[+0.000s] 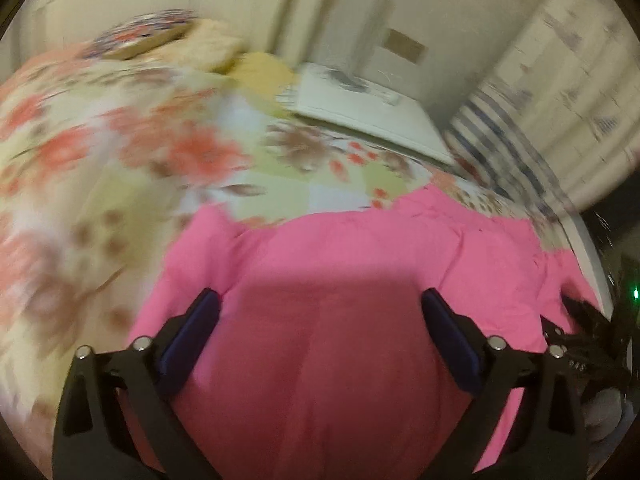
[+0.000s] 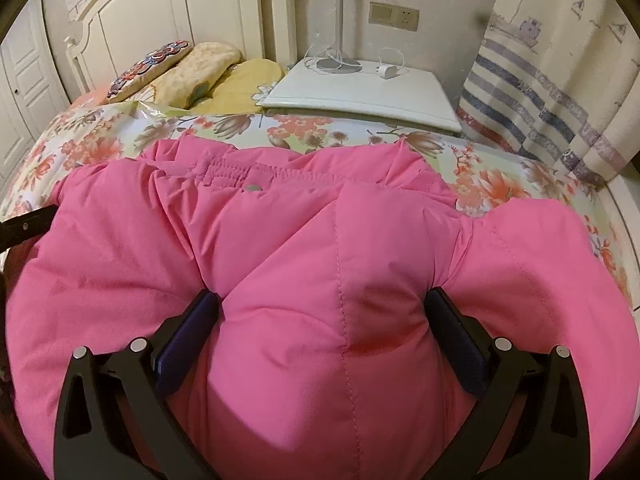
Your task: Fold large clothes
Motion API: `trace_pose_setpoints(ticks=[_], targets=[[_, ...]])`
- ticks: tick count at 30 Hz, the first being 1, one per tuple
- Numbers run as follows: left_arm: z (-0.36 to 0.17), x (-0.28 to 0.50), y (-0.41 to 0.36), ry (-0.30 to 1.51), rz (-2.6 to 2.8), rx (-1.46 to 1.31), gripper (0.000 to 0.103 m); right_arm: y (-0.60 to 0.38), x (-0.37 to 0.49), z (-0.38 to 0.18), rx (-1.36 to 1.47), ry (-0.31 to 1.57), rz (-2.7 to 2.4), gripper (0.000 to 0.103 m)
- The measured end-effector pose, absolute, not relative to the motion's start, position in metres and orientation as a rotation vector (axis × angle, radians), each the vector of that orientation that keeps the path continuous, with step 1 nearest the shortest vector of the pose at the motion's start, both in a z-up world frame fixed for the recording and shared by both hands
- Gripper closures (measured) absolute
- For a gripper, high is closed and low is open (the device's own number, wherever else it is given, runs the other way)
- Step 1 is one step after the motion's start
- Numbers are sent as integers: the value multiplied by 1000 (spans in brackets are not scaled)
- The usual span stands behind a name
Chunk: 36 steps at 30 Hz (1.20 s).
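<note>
The pink puffy jacket [image 2: 280, 240] lies spread on the bed [image 2: 100, 140], over the flowered bedspread, with its stretchy hem and a little snap near the far edge. The bedside table [image 2: 360, 96] stands just past the bed, with a charger and its white cord on top.

The right tool [image 2: 320, 312] has its two sides squeezing a fat bunch of the jacket; the cloth bulges up between them and is pinched in at both pads. The left tool [image 1: 320, 312] has its sides wide apart over a flat part of the jacket, and nothing is pinched there. The left view is smeared, so small things are hard to see.

What could go wrong: the jacket is slick and puffy, so the bunch may slip out of the right tool when it lifts. If the left tool grabs only the top layer, the fold may come out crooked or lumpy. The puffy filling may also push the fold back open.

The only writing is small marks on the left tool's frame, too blurry to read for sure.
</note>
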<state>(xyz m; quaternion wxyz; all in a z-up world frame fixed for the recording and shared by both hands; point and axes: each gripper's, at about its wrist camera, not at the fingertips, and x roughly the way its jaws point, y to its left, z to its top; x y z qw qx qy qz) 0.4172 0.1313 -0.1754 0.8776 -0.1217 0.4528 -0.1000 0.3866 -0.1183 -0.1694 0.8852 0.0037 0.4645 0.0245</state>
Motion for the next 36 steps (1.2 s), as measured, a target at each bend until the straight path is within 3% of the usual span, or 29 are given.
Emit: trace_pose_setpoints(ticks=[3, 9, 12, 17, 23, 29, 36], targets=[[-147, 376, 130, 865, -132, -253, 10, -130, 377, -153, 64, 981, 110, 6], [-114, 270, 89, 688, -76, -131, 2, -122, 267, -94, -44, 746, 205, 4], [-130, 252, 53, 662, -74, -48, 2, -112, 245, -110, -120, 765, 191, 4], [-184, 270, 24, 777, -49, 66, 2, -108, 253, -171, -119, 834, 188, 4], [-173, 257, 34, 835, -25, 1, 4, -117, 250, -161, -103, 882, 206, 4], [-148, 197, -32, 658, -168, 136, 3, -169, 167, -131, -49, 729, 105, 4], [-198, 204, -76, 700, -153, 258, 2, -217, 140, -190, -11, 808, 57, 4]])
